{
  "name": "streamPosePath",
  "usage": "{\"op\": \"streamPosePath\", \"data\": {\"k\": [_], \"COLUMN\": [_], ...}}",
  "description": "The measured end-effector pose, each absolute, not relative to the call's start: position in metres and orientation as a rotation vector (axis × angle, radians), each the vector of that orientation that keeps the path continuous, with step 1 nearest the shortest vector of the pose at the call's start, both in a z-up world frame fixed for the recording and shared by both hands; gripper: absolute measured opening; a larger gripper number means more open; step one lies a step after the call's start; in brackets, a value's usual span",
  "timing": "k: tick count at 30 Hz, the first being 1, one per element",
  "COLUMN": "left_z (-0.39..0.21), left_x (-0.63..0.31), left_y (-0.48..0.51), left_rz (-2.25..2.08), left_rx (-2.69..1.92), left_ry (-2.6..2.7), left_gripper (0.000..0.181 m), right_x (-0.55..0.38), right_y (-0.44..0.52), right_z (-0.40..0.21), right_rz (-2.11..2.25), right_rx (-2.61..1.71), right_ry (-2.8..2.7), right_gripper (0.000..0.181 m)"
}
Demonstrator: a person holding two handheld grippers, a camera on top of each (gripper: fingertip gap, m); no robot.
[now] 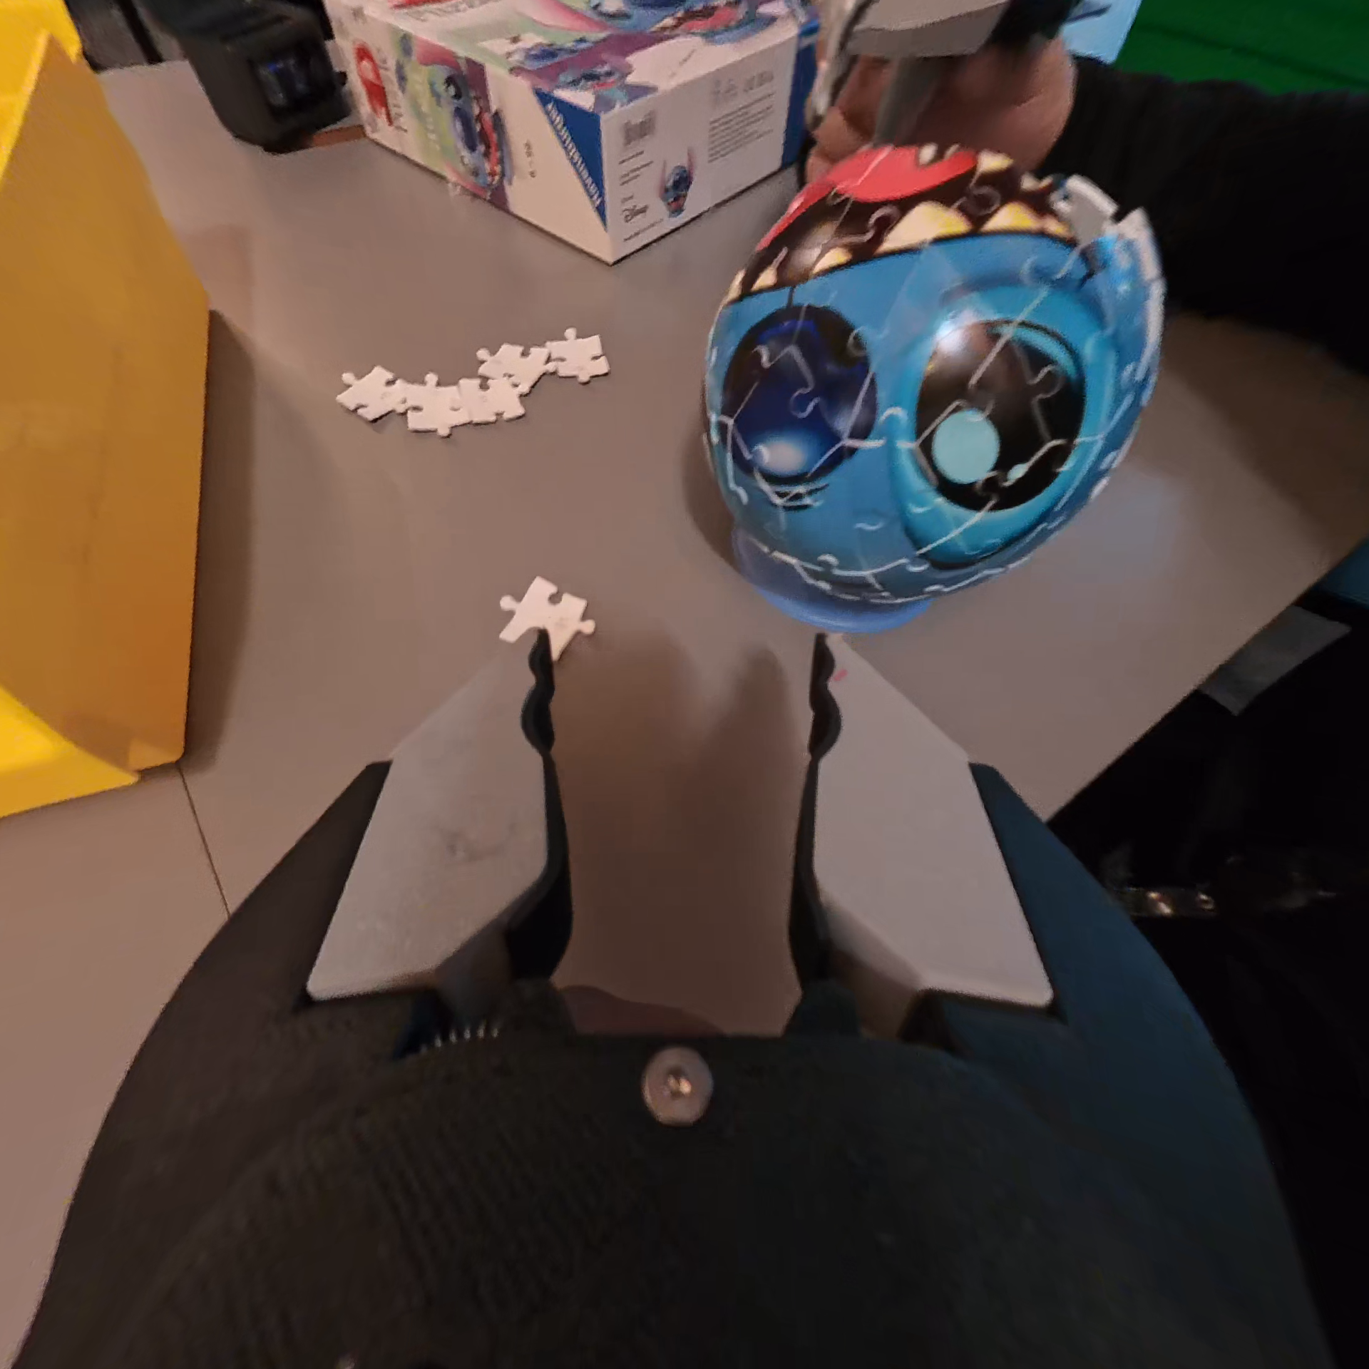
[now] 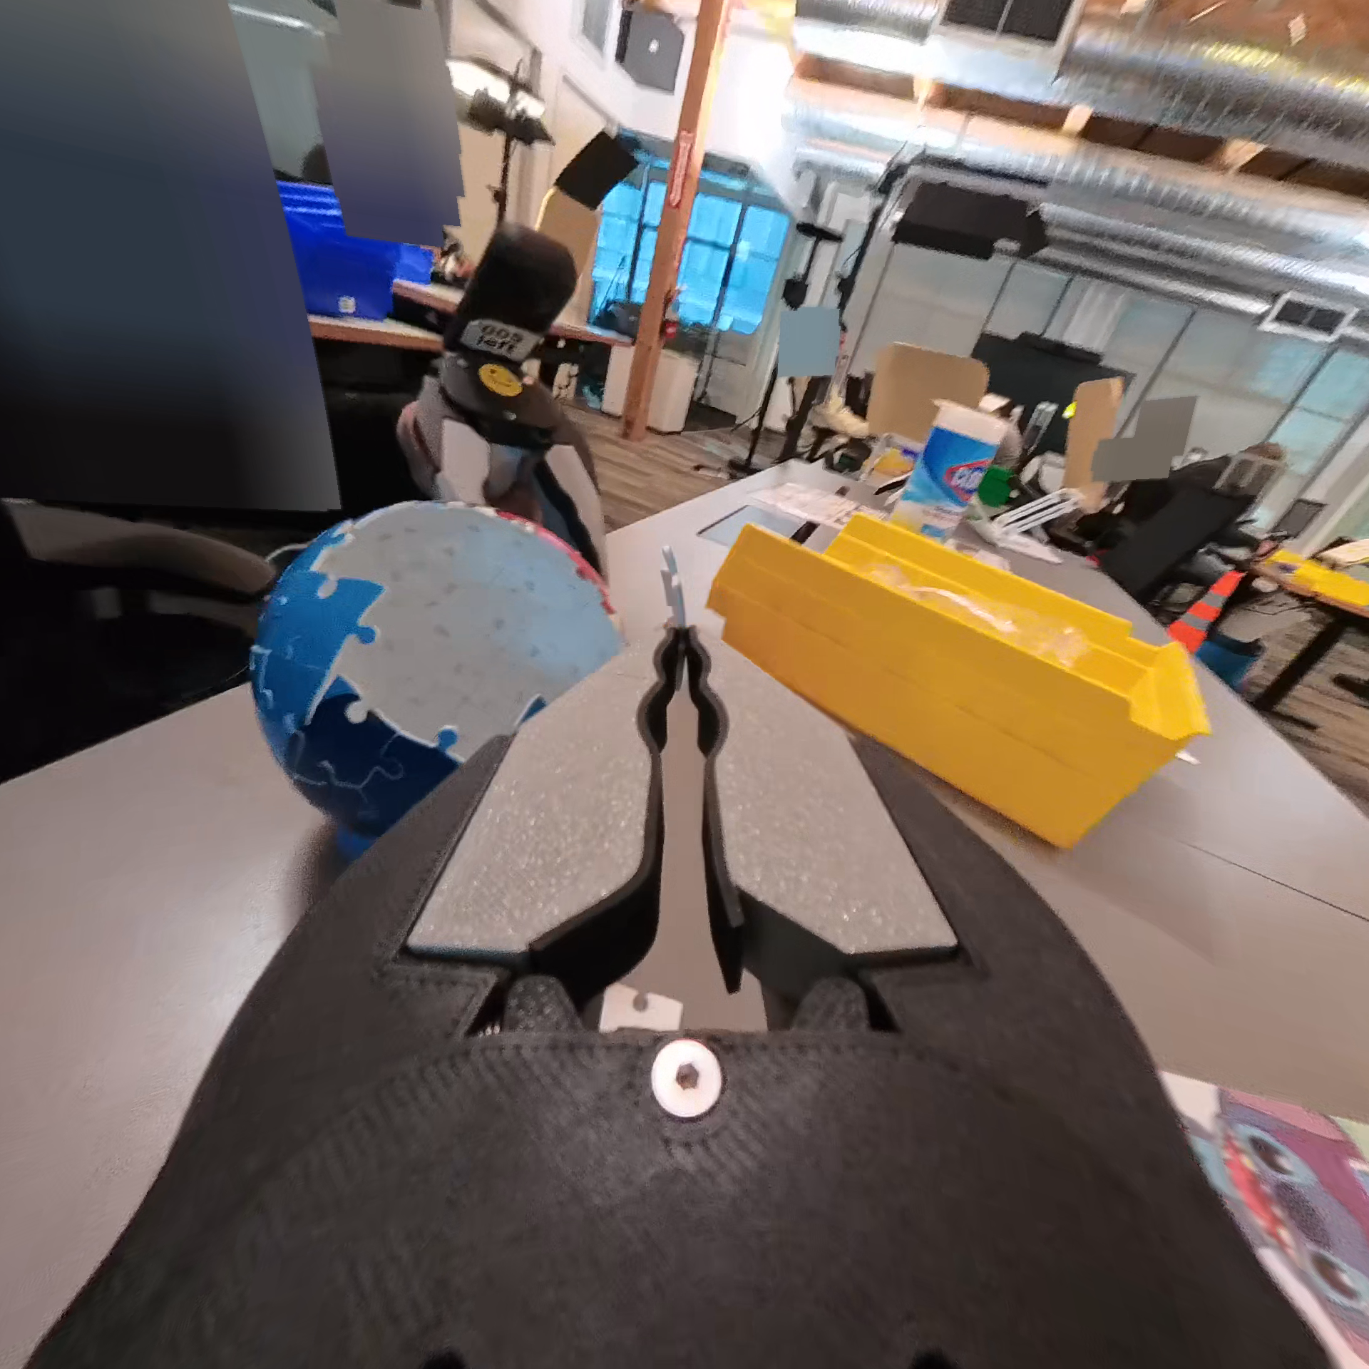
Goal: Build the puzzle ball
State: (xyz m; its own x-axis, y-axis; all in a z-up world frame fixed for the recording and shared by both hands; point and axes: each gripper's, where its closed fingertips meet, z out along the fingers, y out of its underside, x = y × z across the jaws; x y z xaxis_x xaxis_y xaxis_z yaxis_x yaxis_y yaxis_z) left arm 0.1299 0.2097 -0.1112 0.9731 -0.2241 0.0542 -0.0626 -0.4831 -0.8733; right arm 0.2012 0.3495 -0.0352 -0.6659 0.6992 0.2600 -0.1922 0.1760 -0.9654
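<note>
Right fingers [image 2: 680, 630] pinching upright puzzle piece [image 2: 673, 589], left fingers [image 1: 678, 648] wide, puzzle ball [image 1: 933, 392] just beyond

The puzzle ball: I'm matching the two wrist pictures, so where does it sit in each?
Left wrist view: the puzzle ball is at upper right, printed face showing, right of the open left gripper.
Right wrist view: it is at centre left, with a bare unfinished patch, left of the right gripper.
Shared landmark: the yellow bin.

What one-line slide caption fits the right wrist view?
Right gripper pinches a puzzle piece upright beside the half-built puzzle ball, with a yellow bin alongside.
</note>
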Motion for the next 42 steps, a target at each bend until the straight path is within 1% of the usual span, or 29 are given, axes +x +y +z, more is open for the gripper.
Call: {"op": "streamPosePath", "data": {"k": [4,8,10,11,12,14,17,22,24,25,30,33,35,38,42], "left_z": [-0.109,-0.069,-0.041,-0.026,-0.012,0.006,0.016,0.009,0.007,0.008,0.021,0.043,0.052,0.063,0.072], "left_x": [0.13,0.146,0.157,0.165,0.176,0.204,0.237,0.291,0.304,0.311,0.308,0.304,0.299,0.296,0.293], "left_y": [0.207,0.206,0.212,0.218,0.227,0.247,0.28,0.305,0.308,0.307,0.305,0.301,0.297,0.293,0.289], "left_rz": [-0.156,-0.054,0.008,0.026,0.033,0.033,0.095,-0.026,-0.037,-0.057,0.013,-0.086,-0.109,-0.168,-0.268], "left_rx": [-2.092,-2.062,-2.042,-2.024,-2.008,-1.997,-2.023,-2.102,-2.11,-2.112,-2.047,-1.886,-1.798,-1.68,-1.564], "left_ry": [0.158,0.226,0.272,0.288,0.312,0.413,0.528,0.637,0.658,0.667,0.556,0.403,0.319,0.227,0.127], "left_gripper": [0.065,0.057,0.049,0.041,0.033,0.025,0.026,0.023,0.013,0.002,0.0,0.0,0.0,0.0,0.0], "right_x": [0.198,0.209,0.22,0.226,0.231,0.245,0.265,0.293,0.303,0.306,0.313,0.311,0.313,0.304,0.297], "right_y": [0.346,0.348,0.346,0.346,0.346,0.34,0.323,0.305,0.299,0.299,0.307,0.317,0.31,0.302,0.29], "right_z": [-0.058,-0.049,-0.044,-0.042,-0.04,-0.033,-0.018,-0.003,0.005,0.007,0.021,0.037,0.046,0.056,0.062], "right_rz": [1.478,1.444,1.395,1.35,1.298,1.236,1.233,1.217,1.238,1.223,1.258,1.403,1.535,1.602,1.632], "right_rx": [-0.656,-0.901,-0.987,-1.01,-1.02,-1.009,-0.951,-0.853,-0.813,-0.803,-0.757,-0.702,-0.647,-0.626,-0.586], "right_ry": [-1.959,-2.168,-2.279,-2.327,-2.361,-2.44,-2.503,-2.516,-2.516,-2.515,-2.457,-2.344,-2.326,-2.276,-2.253], "right_gripper": [0.0,0.0,0.0,0.0,0.0,0.0,0.0,0.0,0.0,0.0,0.0,0.008,0.009,0.014,0.012]}}
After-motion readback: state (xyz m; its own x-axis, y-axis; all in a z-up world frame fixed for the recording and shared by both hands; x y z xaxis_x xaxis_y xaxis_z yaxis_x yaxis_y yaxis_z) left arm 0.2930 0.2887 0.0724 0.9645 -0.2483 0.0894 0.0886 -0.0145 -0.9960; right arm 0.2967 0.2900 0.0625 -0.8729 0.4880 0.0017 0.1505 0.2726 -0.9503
